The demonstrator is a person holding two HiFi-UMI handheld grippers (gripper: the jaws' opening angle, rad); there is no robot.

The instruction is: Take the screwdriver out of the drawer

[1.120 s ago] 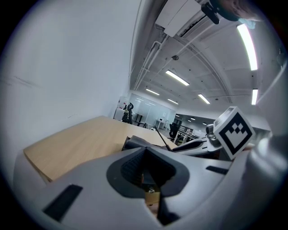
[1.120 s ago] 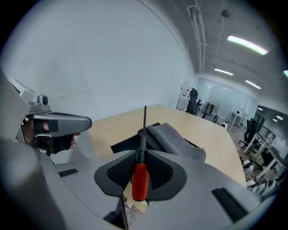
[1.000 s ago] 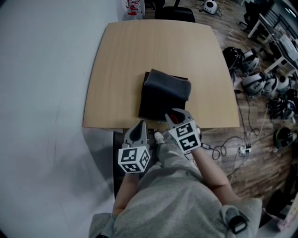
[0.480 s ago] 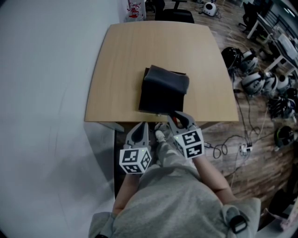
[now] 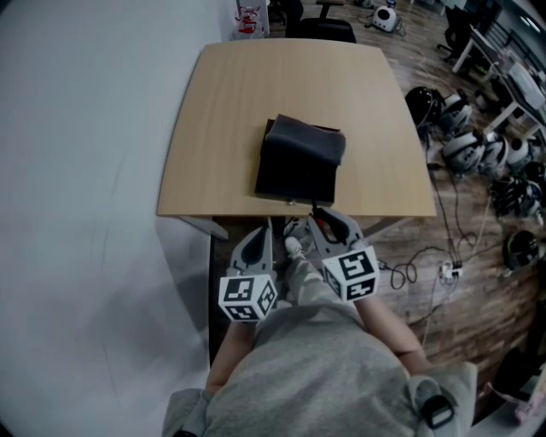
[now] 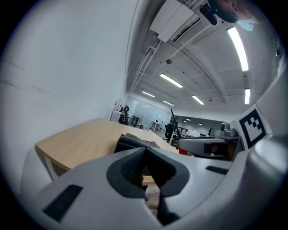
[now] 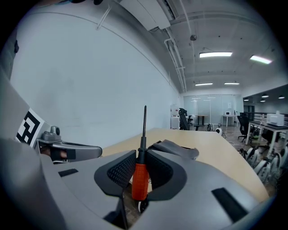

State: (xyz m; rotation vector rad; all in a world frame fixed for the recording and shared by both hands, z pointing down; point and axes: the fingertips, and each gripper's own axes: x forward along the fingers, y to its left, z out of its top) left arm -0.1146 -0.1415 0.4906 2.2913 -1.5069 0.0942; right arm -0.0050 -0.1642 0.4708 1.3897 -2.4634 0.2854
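Screwdriver point(image 7: 140, 179) being held upright, orange handle clamped by right gripper point(image 7: 141, 155) fingers point(image 7: 119, 173), off tabletop point(image 5: 222, 171) near edge. Left gripper point(image 6: 145, 150) fingers point(image 6: 131, 167) closed together, empty. Removal judged nearly done; set-down spot on tabletop being called for next.

We take this for an open-plan office or lab workroom. A pale wooden table point(image 5: 256, 111) stands against a plain white wall point(image 5: 77, 171), with a black office chair point(image 5: 320, 26) at its far end. Long strip lights point(image 7: 216, 55) and bare pipes point(image 7: 173, 49) run across the ceiling. The wood-plank floor point(image 5: 478, 265) carries loose cables point(image 5: 414, 271) and a heap of black-and-white devices point(image 5: 478, 149) that we cannot identify. More desks point(image 7: 274, 126) and chairs fill the far end of the room.
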